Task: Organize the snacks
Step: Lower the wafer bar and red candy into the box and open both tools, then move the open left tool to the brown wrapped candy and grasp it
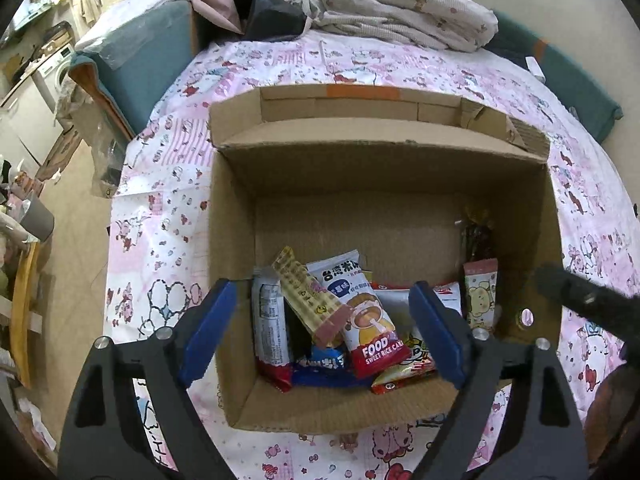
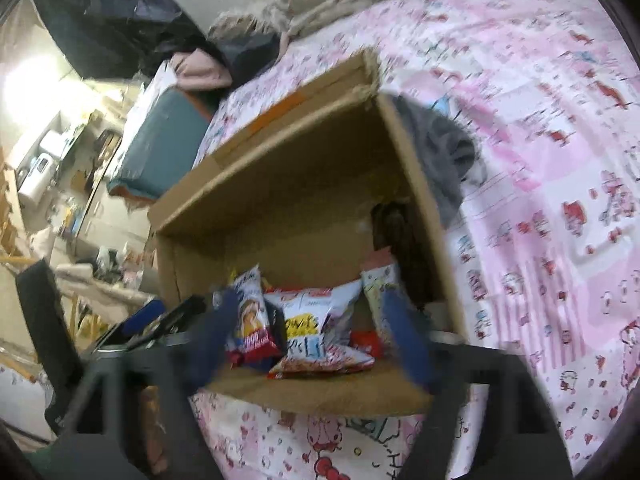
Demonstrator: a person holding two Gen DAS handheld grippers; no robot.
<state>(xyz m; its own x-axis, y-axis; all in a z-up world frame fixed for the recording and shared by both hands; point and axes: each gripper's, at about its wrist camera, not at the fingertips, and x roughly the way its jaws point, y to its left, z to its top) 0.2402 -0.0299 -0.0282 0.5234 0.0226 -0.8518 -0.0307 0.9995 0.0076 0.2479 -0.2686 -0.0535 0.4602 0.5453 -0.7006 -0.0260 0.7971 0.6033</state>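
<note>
- Fingers (image 1: 208, 332) of our left gripper (image 1: 320, 332) stand wide apart and hold nothing; our right gripper (image 2: 312, 332) is the same.
- Below both, the snacks (image 1: 360, 320) lie in the cardboard box (image 1: 376, 168) on the bed (image 1: 160, 184).
- We see colourful packets, partly overlapping.

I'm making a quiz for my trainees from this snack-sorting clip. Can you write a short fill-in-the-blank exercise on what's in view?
1. The snack packets lie inside an open ____ box.
2. The box stands on a pink patterned ____.
3. The red-bottomed packet reads "FOOD sweet ____ cake".
4. The left gripper has its blue fingers standing ____, with nothing pressed between them.

Missing words: cardboard; bedsheet; rice; open
</note>
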